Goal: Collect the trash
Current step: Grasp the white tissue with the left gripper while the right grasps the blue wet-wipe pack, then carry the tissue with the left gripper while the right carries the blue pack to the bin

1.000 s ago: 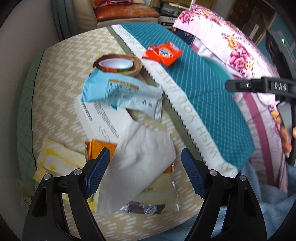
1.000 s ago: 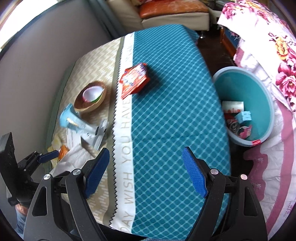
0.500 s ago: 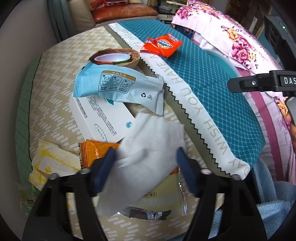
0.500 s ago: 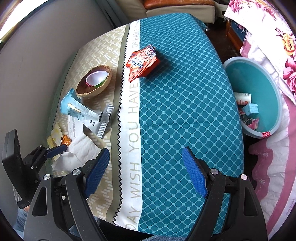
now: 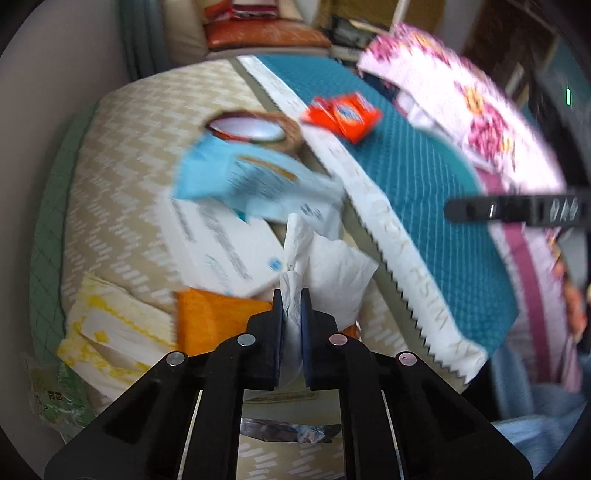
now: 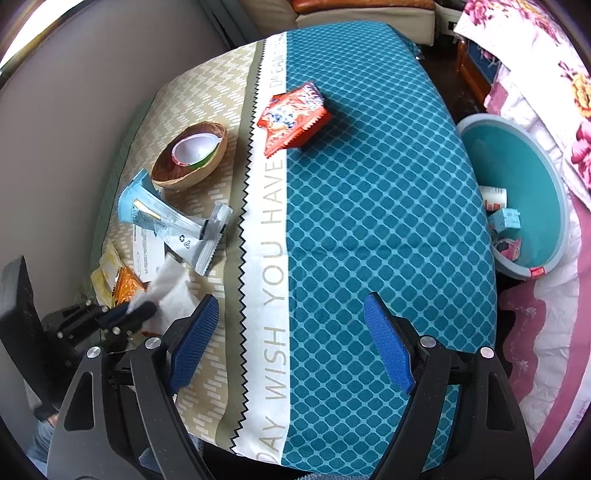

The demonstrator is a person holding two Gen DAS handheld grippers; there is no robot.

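A table (image 6: 388, 206) with a cloth (image 6: 369, 155), part teal with little diamond shapes, part tan with white dashes, and a white strip with letters in between. A plain gray wall (image 6: 74, 110) close by on the left side. A sofa with an orange-brown cushion (image 5: 266, 35) and a cream base behind the table. A pink blanket with big flowers (image 5: 465, 107) on the right. Dark wooden shelves (image 5: 513, 40) farther back. Soft daylight all over.

Teal-and-beige tablecloth (image 6: 369, 221), floral bedding (image 5: 480, 122), and an orange-cushioned sofa (image 5: 266, 33) behind.
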